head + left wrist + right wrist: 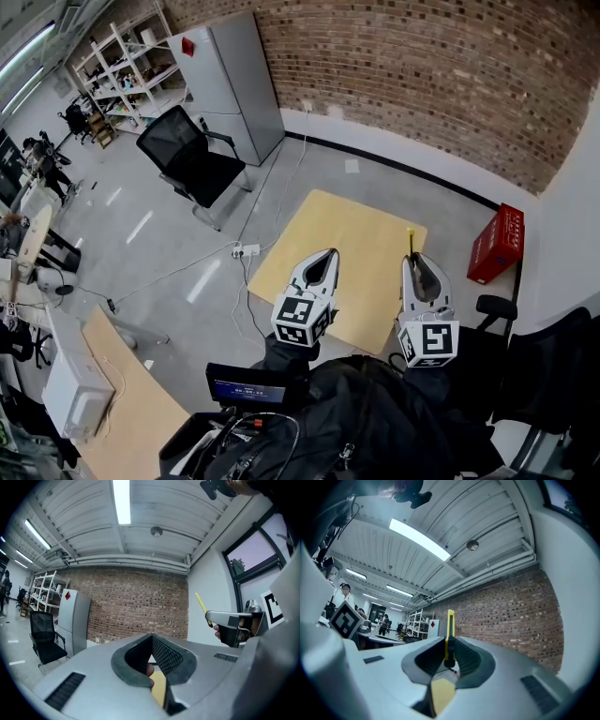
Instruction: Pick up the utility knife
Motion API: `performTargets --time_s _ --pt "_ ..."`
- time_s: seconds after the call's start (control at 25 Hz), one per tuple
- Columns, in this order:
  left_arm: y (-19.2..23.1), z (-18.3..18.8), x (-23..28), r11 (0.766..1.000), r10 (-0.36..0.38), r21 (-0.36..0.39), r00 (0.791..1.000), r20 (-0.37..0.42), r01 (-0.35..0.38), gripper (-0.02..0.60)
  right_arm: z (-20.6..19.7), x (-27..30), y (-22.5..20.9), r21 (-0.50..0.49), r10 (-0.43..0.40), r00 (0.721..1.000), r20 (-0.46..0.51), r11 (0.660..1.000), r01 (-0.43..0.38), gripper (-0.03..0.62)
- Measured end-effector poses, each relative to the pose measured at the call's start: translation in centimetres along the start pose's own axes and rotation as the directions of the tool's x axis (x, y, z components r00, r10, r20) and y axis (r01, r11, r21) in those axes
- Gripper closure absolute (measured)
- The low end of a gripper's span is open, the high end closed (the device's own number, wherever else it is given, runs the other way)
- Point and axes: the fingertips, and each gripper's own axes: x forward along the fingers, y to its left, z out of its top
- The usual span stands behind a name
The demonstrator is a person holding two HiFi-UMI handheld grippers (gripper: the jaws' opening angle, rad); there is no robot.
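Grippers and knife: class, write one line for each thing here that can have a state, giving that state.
Left gripper: shut, holding nothing.
Right gripper: shut on the utility knife.
Utility knife: gripped, sticking out past the jaw tips, off the table.

Grey left tool (327,253) — black-white marker cube (302,321)

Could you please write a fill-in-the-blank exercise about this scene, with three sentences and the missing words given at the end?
1. The right hand-held gripper is shut on a ____ utility knife.
2. The left hand-held gripper has its jaws together and holds ____.
3. The wall beyond the table is made of ____.

Missing words: yellow; nothing; brick
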Motion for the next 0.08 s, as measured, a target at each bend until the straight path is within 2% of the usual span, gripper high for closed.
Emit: performTargets --time_s 0.08 --pt "-0.01 -0.05 0.05 1.0 -0.003 0.0 1.0 -0.003 0.003 0.586 -0.1 0.08 0.0 0.003 0.0 1.0 -0.001 1.0 0.0 0.526"
